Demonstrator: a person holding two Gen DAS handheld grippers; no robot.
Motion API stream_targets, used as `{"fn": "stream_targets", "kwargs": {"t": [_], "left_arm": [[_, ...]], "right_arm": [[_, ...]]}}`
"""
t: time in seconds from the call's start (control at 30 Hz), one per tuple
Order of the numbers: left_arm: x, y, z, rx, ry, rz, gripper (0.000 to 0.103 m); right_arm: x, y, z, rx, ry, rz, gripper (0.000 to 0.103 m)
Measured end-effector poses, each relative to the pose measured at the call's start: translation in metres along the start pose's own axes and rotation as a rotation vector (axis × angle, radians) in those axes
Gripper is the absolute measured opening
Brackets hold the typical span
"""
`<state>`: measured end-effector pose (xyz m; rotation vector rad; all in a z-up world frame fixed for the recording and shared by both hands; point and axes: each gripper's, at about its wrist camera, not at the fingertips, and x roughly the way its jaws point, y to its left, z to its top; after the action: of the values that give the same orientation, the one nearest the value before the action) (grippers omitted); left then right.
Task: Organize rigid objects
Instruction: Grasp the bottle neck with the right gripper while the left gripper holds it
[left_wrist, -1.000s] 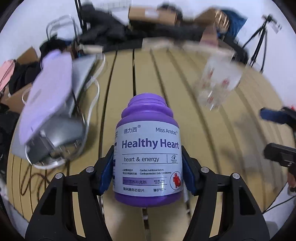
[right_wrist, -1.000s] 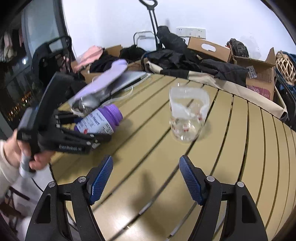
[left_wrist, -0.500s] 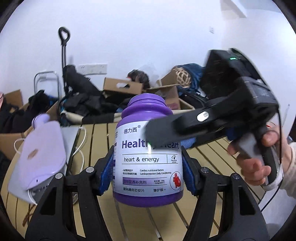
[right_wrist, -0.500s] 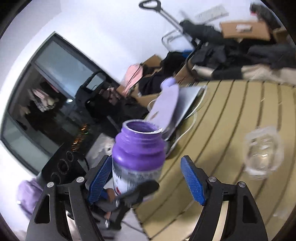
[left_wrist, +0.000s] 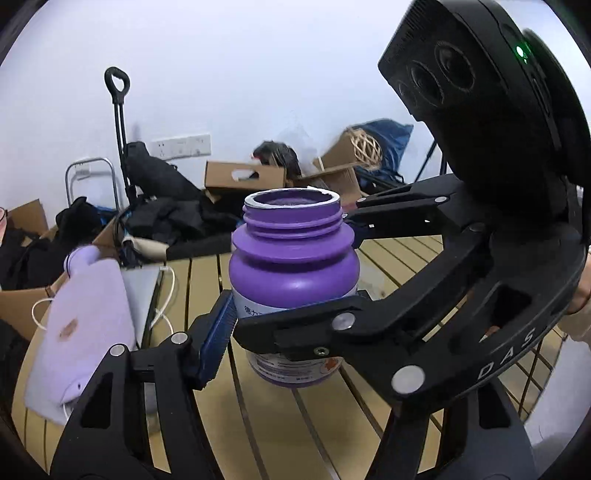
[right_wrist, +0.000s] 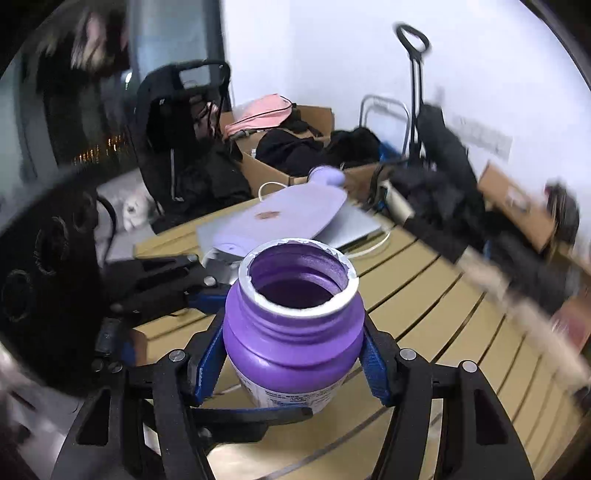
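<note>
A purple supplement bottle (left_wrist: 293, 266) with a white label and no cap is held upright above the slatted wooden table (left_wrist: 325, 435). My left gripper (left_wrist: 291, 332) is shut on its lower body; only its left blue pad (left_wrist: 216, 332) shows, the right one is hidden behind the other tool. My right gripper (right_wrist: 291, 365) has come in across the bottle (right_wrist: 291, 325) and its blue pads (right_wrist: 373, 365) press both sides of the body just under the shoulder. The bottle's open mouth shows a torn foil rim.
A lilac hot-water bag (left_wrist: 85, 325) lies on a grey laptop (right_wrist: 351, 225) with a white cable at the table's left. Cardboard boxes (left_wrist: 243, 177), dark clothes and a folding trolley (left_wrist: 118, 122) stand behind the table.
The left gripper raised the bottle upright off the table. The right gripper swung in from the right and closed on the bottle. The glass cup has left both views.
</note>
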<state>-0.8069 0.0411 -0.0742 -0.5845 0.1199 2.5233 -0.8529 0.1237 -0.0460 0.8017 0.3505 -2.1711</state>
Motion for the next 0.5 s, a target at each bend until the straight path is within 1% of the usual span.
{"fn": "stream_targets", "kwargs": {"t": [0.07, 0.1, 0.17, 0.23, 0.37, 0.47, 0.5], "left_arm": [[0.010, 0.004, 0.004, -0.005, 0.000, 0.018, 0.060], [0.019, 0.004, 0.007, -0.001, 0.004, 0.038, 0.060], [0.034, 0.006, 0.011, 0.018, 0.010, 0.071, 0.060], [0.046, 0.010, 0.014, 0.018, 0.011, 0.087, 0.060], [0.067, 0.018, 0.010, -0.010, 0.049, 0.089, 0.060], [0.072, 0.015, -0.003, -0.041, 0.078, 0.082, 0.060], [0.071, 0.008, -0.011, -0.018, 0.086, 0.077, 0.060]], "right_arm": [[0.005, -0.010, 0.004, -0.013, -0.013, 0.006, 0.068], [0.010, -0.017, 0.006, -0.019, -0.017, 0.010, 0.068], [0.018, -0.031, 0.011, -0.035, -0.009, 0.014, 0.068], [0.027, -0.043, 0.015, -0.053, 0.004, 0.008, 0.069], [0.045, -0.068, 0.017, -0.044, 0.034, 0.034, 0.069], [0.059, -0.075, 0.007, -0.003, 0.085, 0.050, 0.069], [0.062, -0.074, 0.002, 0.006, 0.115, 0.052, 0.069]]}}
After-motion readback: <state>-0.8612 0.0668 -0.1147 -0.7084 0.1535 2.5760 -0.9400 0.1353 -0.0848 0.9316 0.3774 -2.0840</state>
